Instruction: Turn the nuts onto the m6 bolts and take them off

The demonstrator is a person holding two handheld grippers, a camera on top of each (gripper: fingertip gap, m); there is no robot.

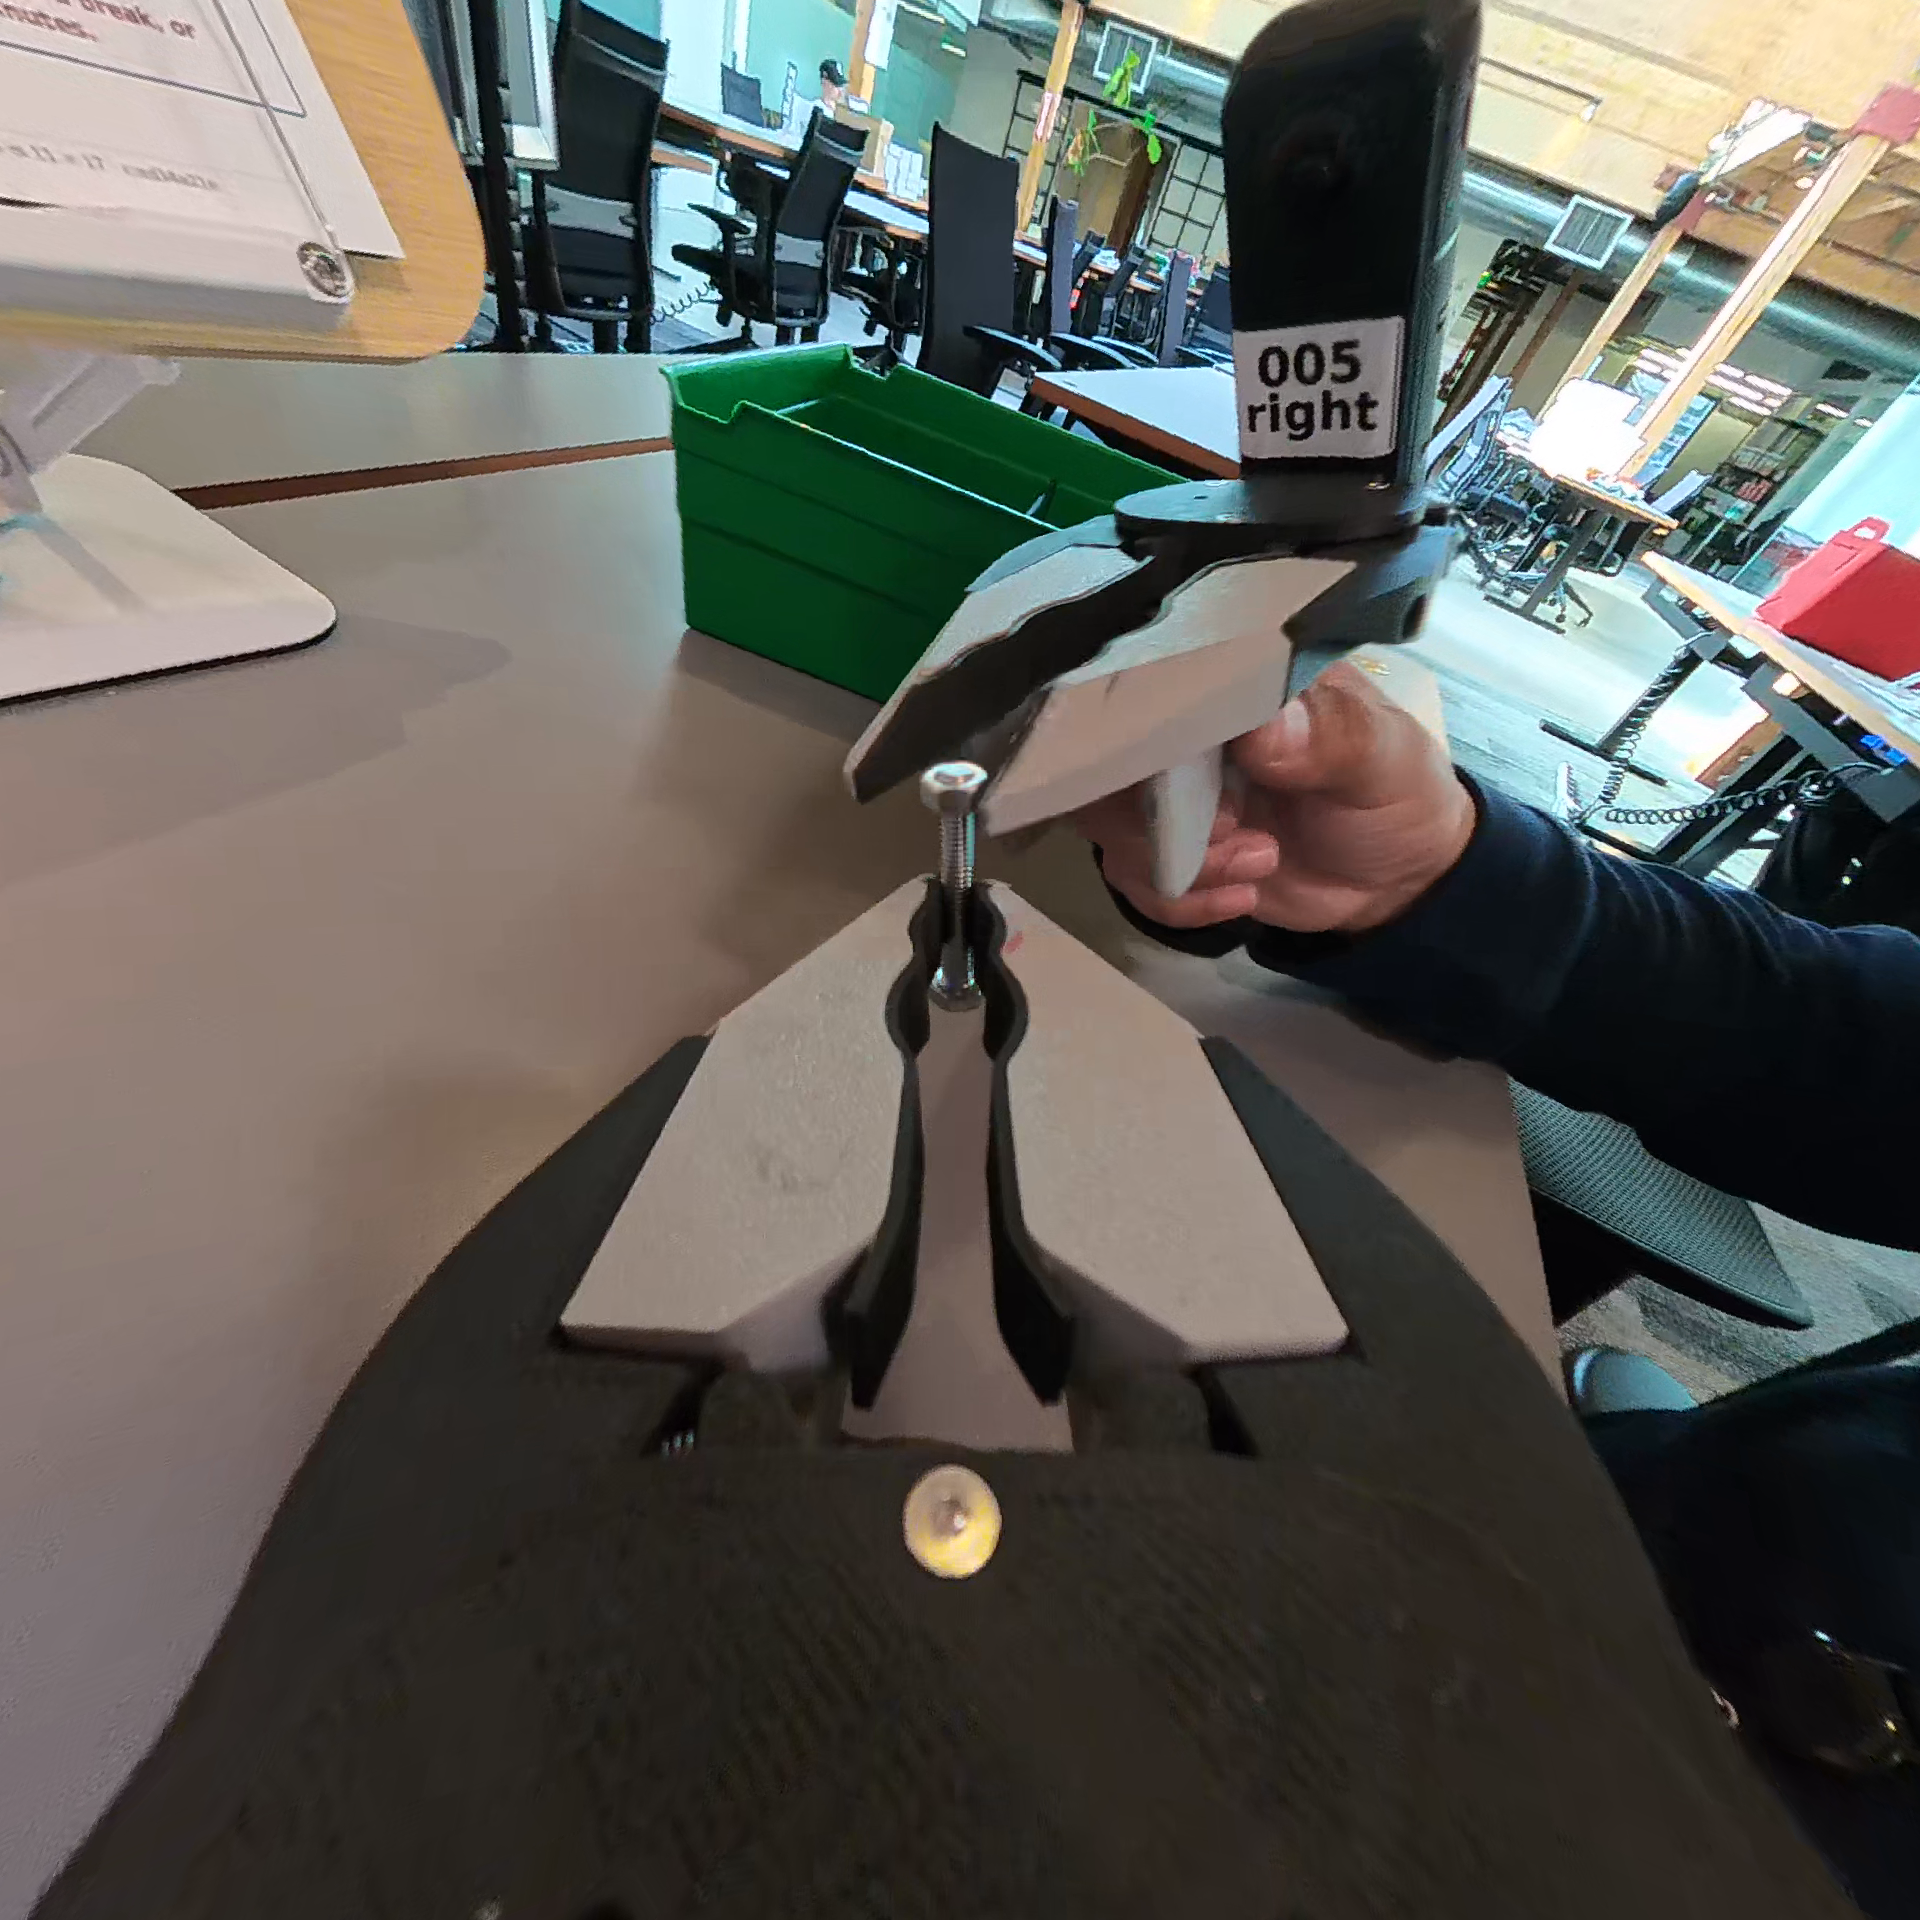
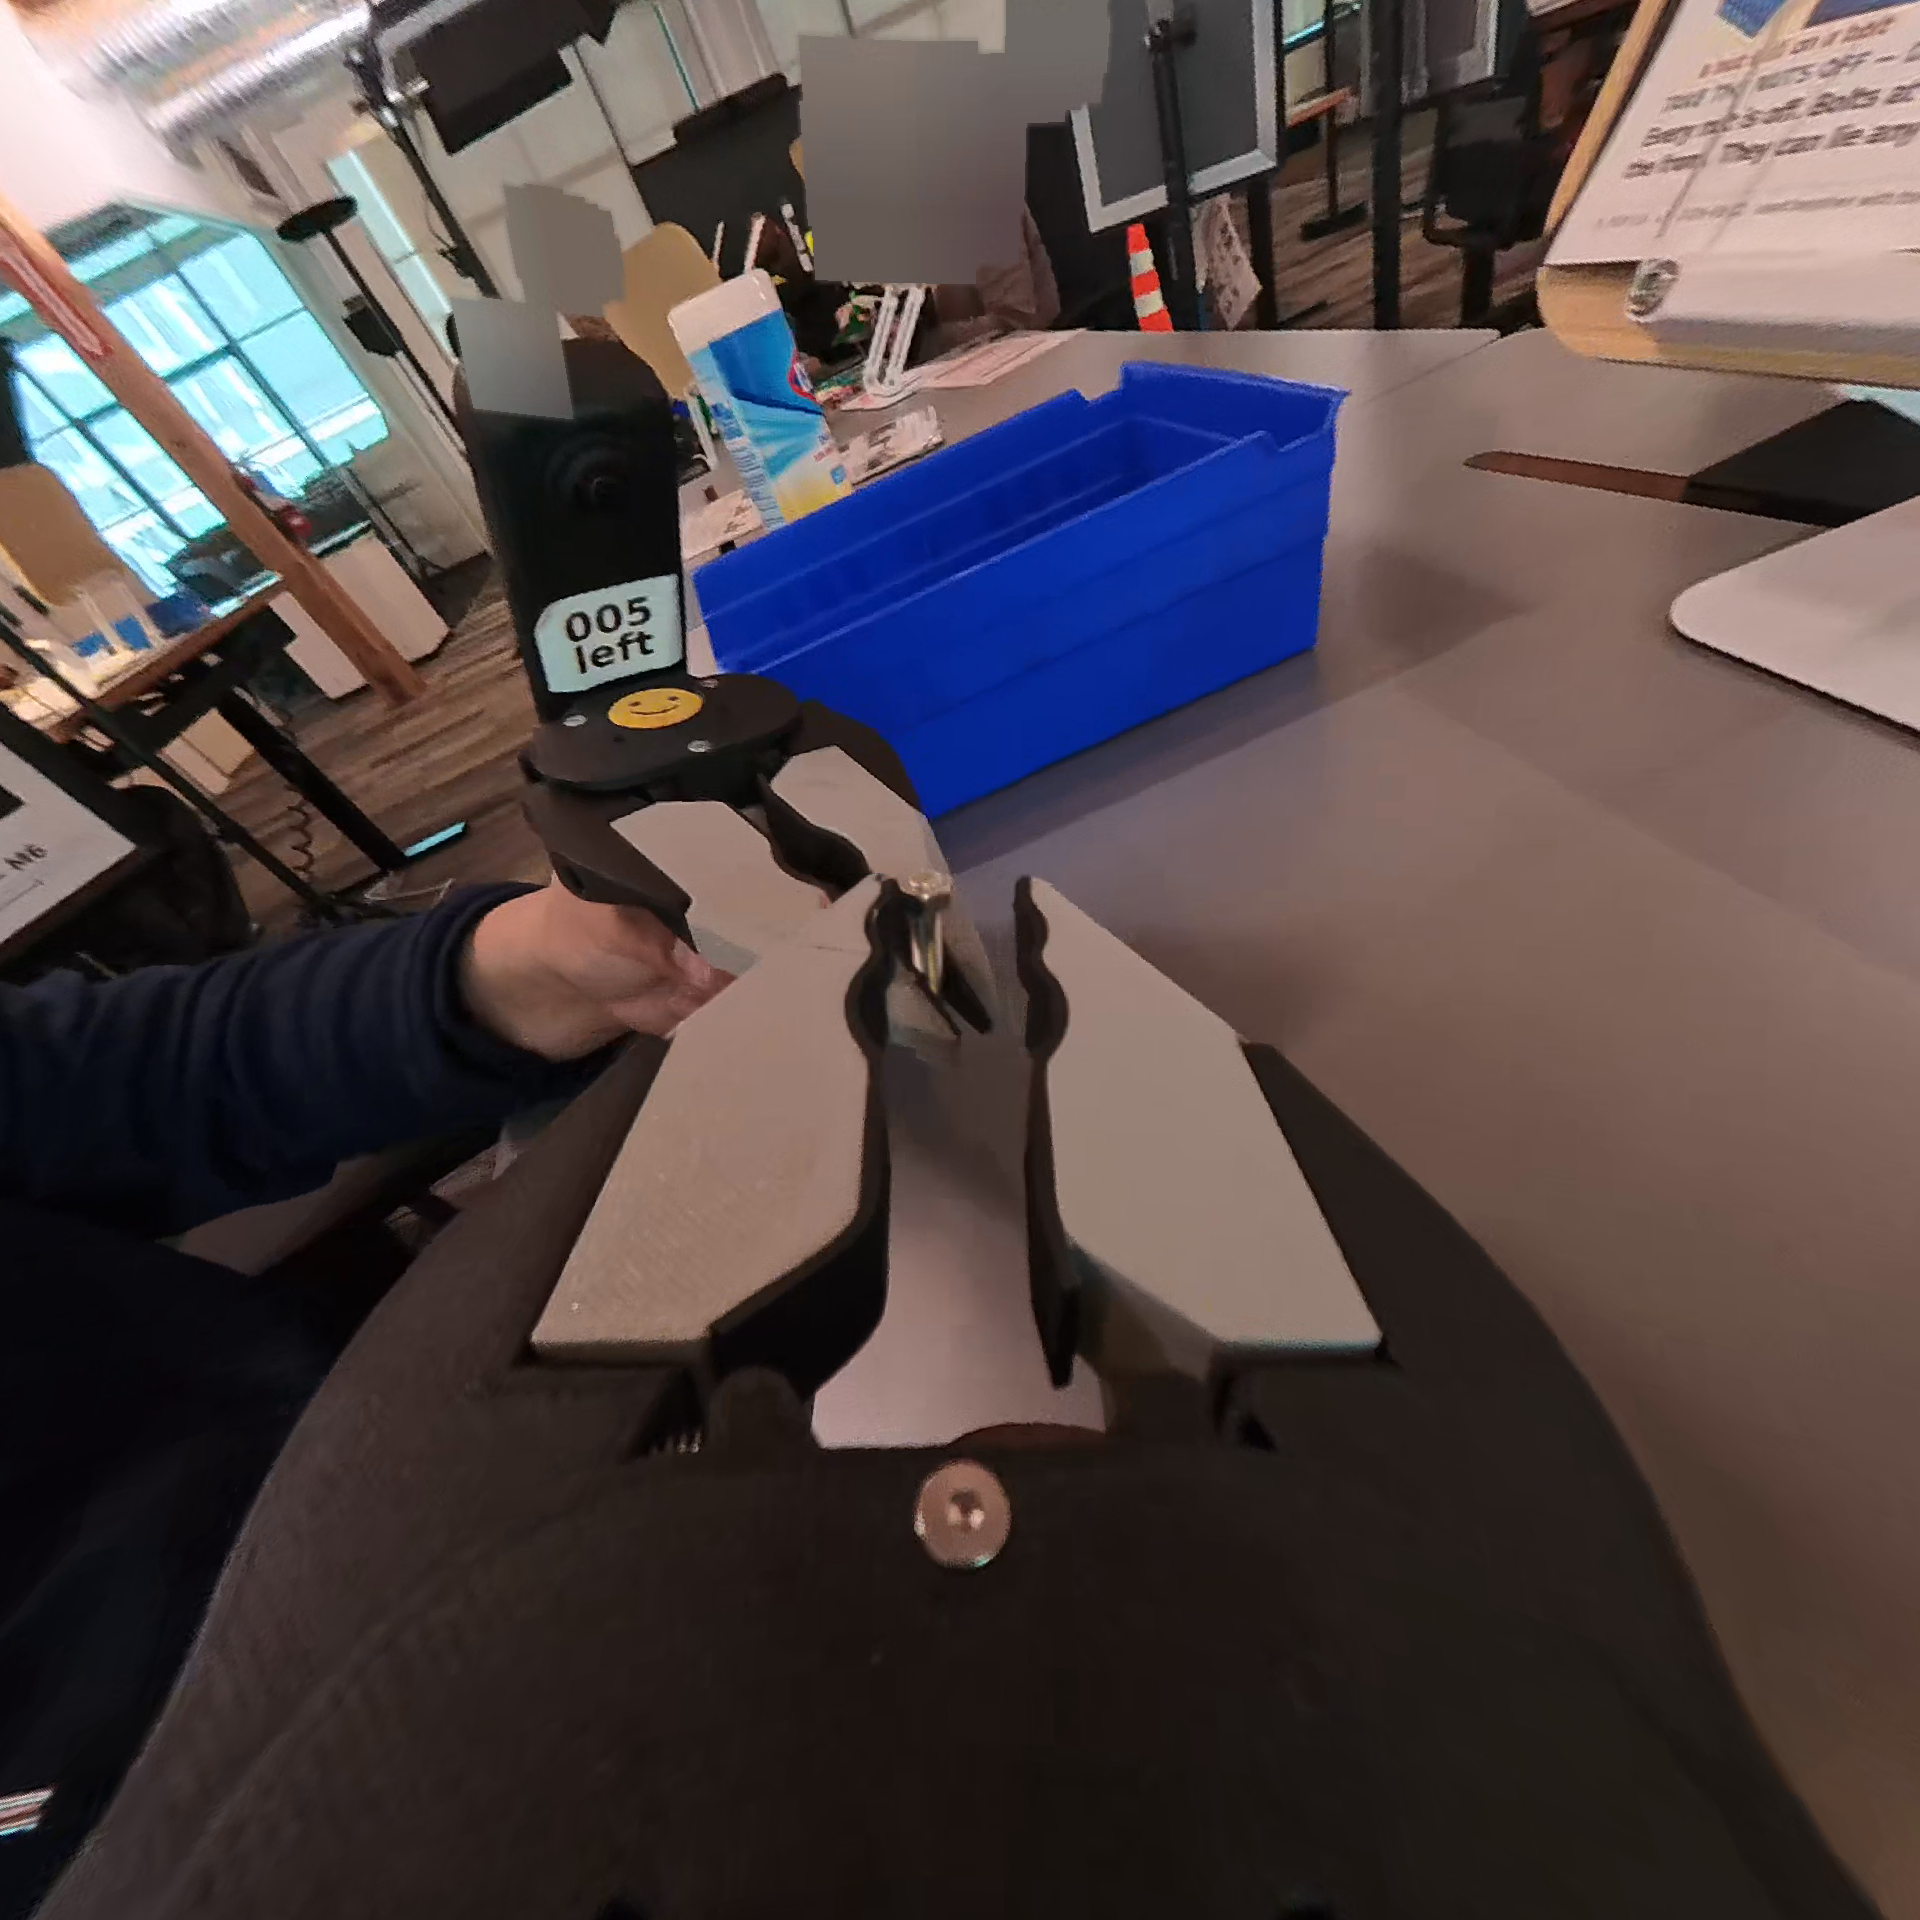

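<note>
A steel M6 bolt (image 1: 956, 862) stands upright in my left gripper (image 1: 956, 896), which is shut on its threaded shank above the grey table (image 1: 416, 831). A hex piece (image 1: 956, 781) sits at the bolt's top end and another (image 1: 954, 989) at its lower end; I cannot tell which is the nut. My right gripper (image 2: 954, 899) is open, and the bolt's top (image 2: 925, 904) stands between its fingers, close to the left finger. In the left wrist view the right gripper (image 1: 925, 800) comes in from the upper right. In the right wrist view the left gripper (image 2: 940, 987) reaches in from the left.
A green bin (image 1: 831, 540) stands behind the bolt in the left wrist view, a blue bin (image 2: 1039, 623) in the right wrist view. A white stand base (image 1: 135, 603) carries a sign board at the table's side. A wipes canister (image 2: 764, 405) stands beyond the blue bin. Both grippers' tips are close together, under 4 cm apart.
</note>
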